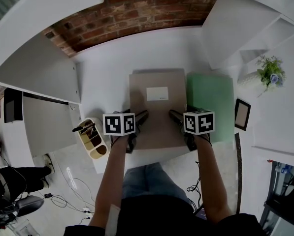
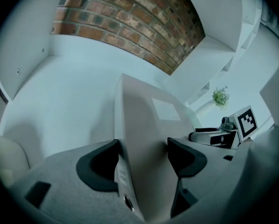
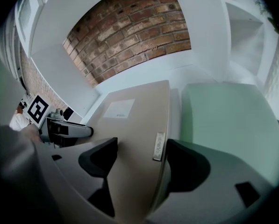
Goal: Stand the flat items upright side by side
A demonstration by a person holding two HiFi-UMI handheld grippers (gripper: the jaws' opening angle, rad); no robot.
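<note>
A beige binder [image 1: 156, 107] with a white label lies flat on the white table [image 1: 107, 77]. A green binder [image 1: 211, 102] lies flat just right of it. My left gripper [image 1: 137, 129] is at the beige binder's near left corner. In the left gripper view its jaws [image 2: 144, 155] straddle that edge, one pad against the side face and the other on the cover [image 2: 148, 125]. My right gripper [image 1: 182, 129] holds the near right corner the same way. Its pads [image 3: 139, 157] close on the beige cover [image 3: 134, 120] beside the green binder [image 3: 228, 120].
A cream desk organiser [image 1: 92, 139] with pens stands at the table's left front edge. A small picture frame [image 1: 243, 114] and a potted plant [image 1: 271, 73] sit to the right. White shelf walls flank the table, with a brick wall [image 1: 137, 11] behind.
</note>
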